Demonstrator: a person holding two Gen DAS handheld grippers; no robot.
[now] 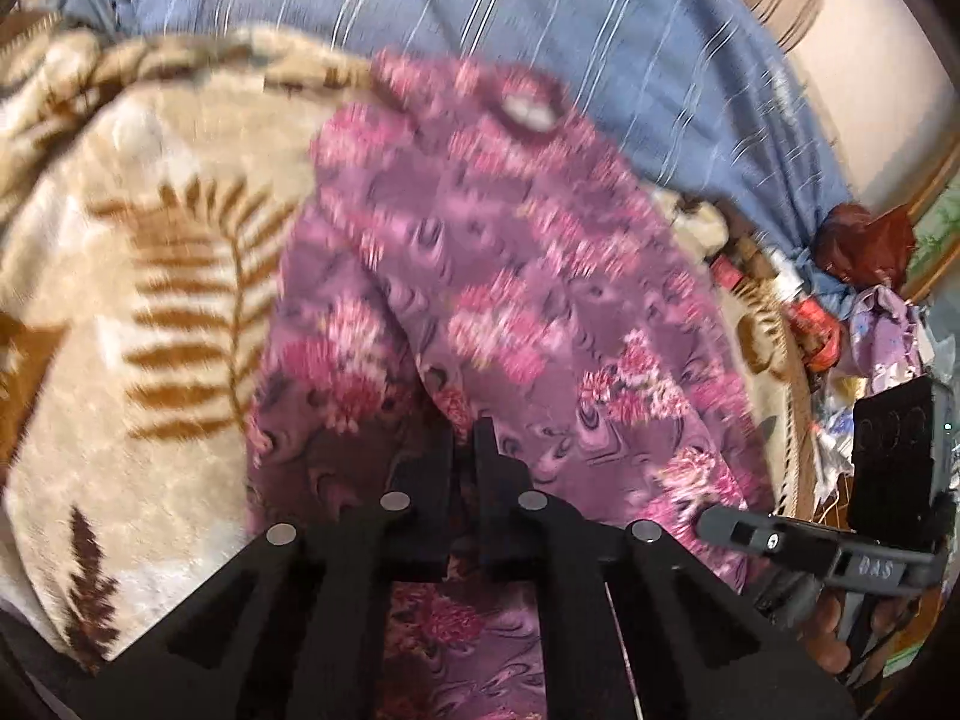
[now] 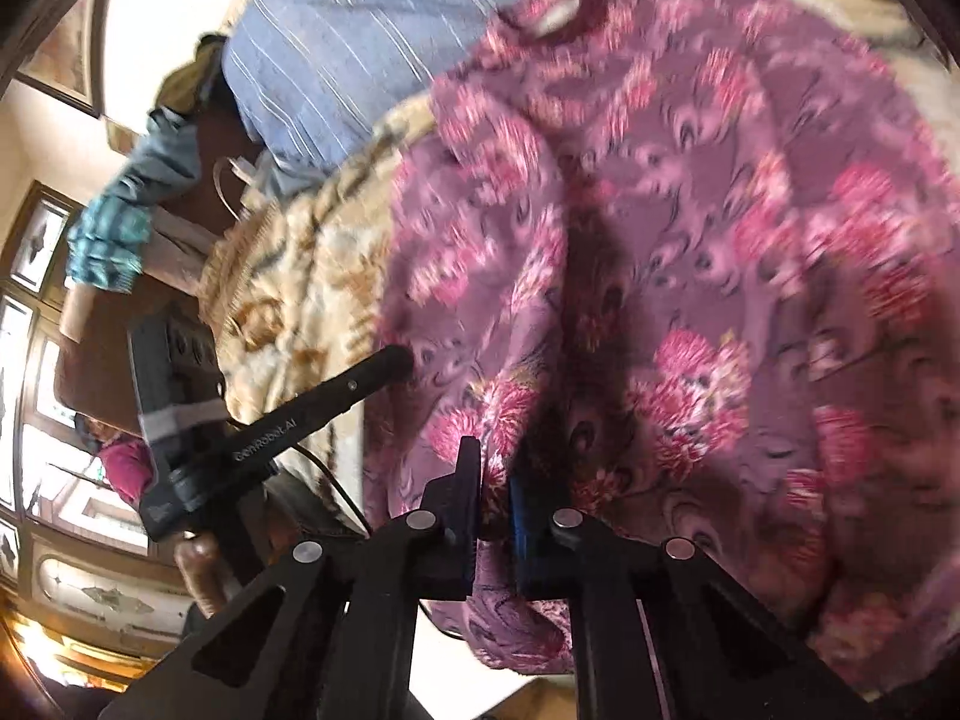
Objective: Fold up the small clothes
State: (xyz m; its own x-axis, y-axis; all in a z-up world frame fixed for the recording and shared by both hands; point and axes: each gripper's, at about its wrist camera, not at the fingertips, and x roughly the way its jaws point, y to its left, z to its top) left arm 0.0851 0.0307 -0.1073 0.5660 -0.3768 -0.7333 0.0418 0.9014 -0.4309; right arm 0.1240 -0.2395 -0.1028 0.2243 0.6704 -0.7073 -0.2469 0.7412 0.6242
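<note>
A purple garment with pink flowers lies spread on a beige fern-patterned blanket, its neck opening at the far end. My left gripper is shut on the near hem, and folds run up from its fingertips. In the right wrist view it pinches the garment's left edge. My right gripper is shut on the near hem too, with fabric showing between its pads. It also shows at the garment's right edge in the left wrist view.
A blue striped sheet covers the bed beyond the blanket. Loose clothes and clutter pile up at the bed's right side. A teal cloth hangs over brown furniture to the left, with windows behind. Both views are motion-blurred.
</note>
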